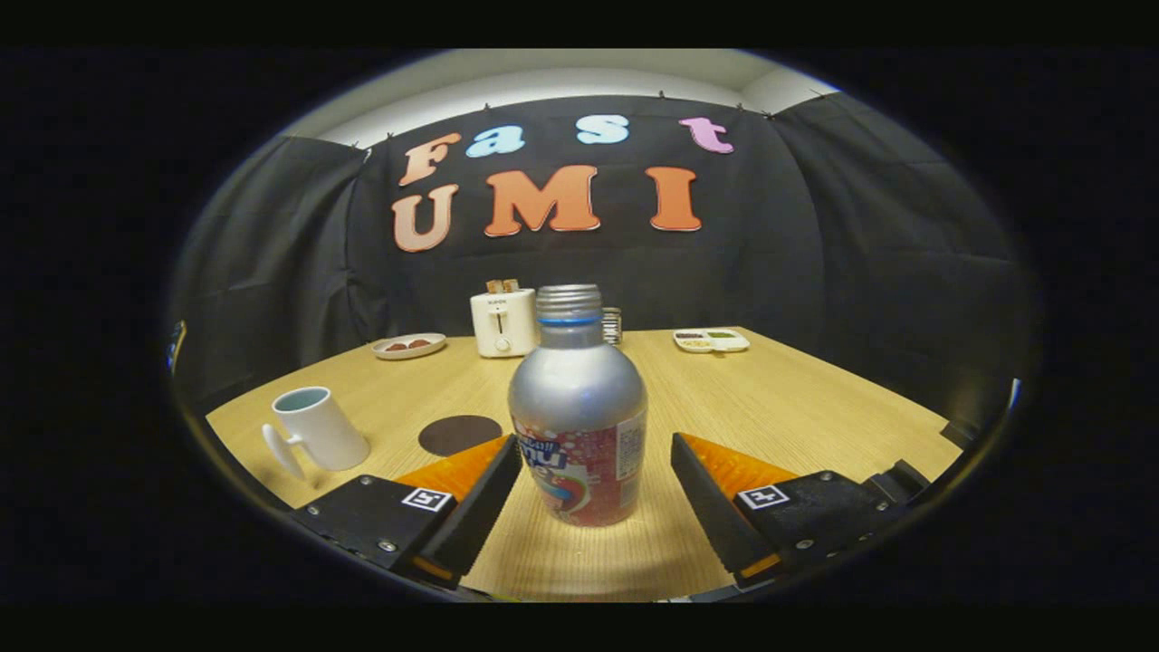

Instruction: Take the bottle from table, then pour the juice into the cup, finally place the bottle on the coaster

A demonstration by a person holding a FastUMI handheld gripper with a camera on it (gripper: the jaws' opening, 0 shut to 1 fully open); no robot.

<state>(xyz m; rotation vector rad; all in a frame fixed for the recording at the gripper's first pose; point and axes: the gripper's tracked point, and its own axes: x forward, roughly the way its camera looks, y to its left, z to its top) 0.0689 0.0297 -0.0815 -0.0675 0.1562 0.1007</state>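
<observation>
Counter (797, 398) carries all. Bottle (578, 426) stands upright between spread jaws, left one nearly touching, right one apart; cap off. Gripper (593, 489) grips nothing yet. Prob. thin metal, smooth, slippery, sloshy w/ juice: pinch low on label, keep level. Cup (319, 427) and coaster (459, 435) sit left.
</observation>
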